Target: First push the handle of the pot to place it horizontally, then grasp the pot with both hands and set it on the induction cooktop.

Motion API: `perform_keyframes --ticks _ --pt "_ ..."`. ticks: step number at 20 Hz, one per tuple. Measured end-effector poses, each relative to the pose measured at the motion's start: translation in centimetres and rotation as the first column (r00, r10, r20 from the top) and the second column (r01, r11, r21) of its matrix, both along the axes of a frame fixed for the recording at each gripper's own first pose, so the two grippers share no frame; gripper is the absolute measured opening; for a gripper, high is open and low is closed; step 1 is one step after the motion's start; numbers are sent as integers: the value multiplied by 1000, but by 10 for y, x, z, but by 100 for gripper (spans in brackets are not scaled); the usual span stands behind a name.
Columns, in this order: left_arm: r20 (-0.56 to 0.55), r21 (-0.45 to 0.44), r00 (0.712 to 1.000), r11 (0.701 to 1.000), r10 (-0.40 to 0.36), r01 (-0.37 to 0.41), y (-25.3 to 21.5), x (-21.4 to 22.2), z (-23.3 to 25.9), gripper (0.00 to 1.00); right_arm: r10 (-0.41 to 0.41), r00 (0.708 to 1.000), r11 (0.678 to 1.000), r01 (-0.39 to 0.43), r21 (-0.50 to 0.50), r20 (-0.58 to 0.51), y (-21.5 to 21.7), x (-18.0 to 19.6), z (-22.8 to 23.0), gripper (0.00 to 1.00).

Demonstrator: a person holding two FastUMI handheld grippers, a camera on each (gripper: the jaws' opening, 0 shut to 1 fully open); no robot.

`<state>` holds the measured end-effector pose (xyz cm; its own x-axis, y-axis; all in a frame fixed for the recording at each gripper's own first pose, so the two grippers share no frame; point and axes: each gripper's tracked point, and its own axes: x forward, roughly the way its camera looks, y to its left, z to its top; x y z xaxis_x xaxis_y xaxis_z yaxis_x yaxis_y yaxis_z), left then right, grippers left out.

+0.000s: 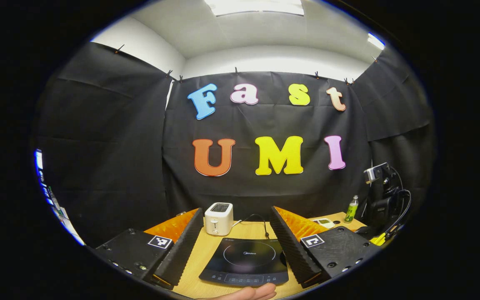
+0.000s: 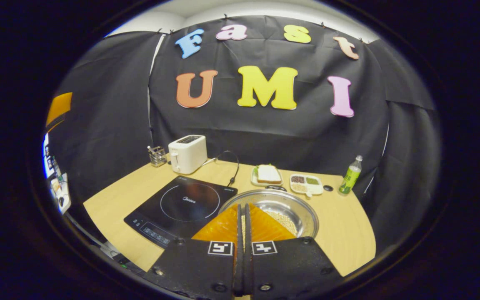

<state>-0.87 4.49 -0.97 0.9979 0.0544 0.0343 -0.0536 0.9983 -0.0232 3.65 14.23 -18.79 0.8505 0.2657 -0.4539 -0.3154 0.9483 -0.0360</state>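
Right gripper view: right gripper (image 2: 243, 216) was clenched on nothing, just short of the round stainless-steel pot (image 2: 283, 208). Pot sat beside the flat black induction cooktop (image 2: 181, 204), not on it. Left gripper (image 1: 236, 237) was spread, cooktop ahead. Task barely started, I'd say.

One pot (image 2: 283, 210), one cooktop (image 2: 181, 206), one toaster (image 2: 187, 153), one bottle (image 2: 349, 176), two food trays (image 2: 267, 174).
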Motion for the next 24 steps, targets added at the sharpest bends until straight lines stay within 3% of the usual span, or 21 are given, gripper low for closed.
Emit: perform_keyframes --ticks 5,6,10,19,24 --pt "-5 9 1000 1000 10 -10 5 -2 -5 96 12 974 1000 -7 21 -227 9 -11 -60 4" --pt "-4 9 1000 1000 11 -11 6 -2 -5 96 15 963 1000 -8 26 -268 10 -15 -72 0" --pt "2 3 1000 1000 11 -11 7 -3 -3 96 17 917 999 -1 39 -398 11 -21 -107 4" --pt "1 10 999 999 32 -32 11 -9 -7 96 -9 866 999 30 34 -499 3 -26 -148 0" --pt "3 12 1000 1000 24 -25 6 -13 -5 96 -4 863 997 43 64 -505 -1 -32 -152 4"
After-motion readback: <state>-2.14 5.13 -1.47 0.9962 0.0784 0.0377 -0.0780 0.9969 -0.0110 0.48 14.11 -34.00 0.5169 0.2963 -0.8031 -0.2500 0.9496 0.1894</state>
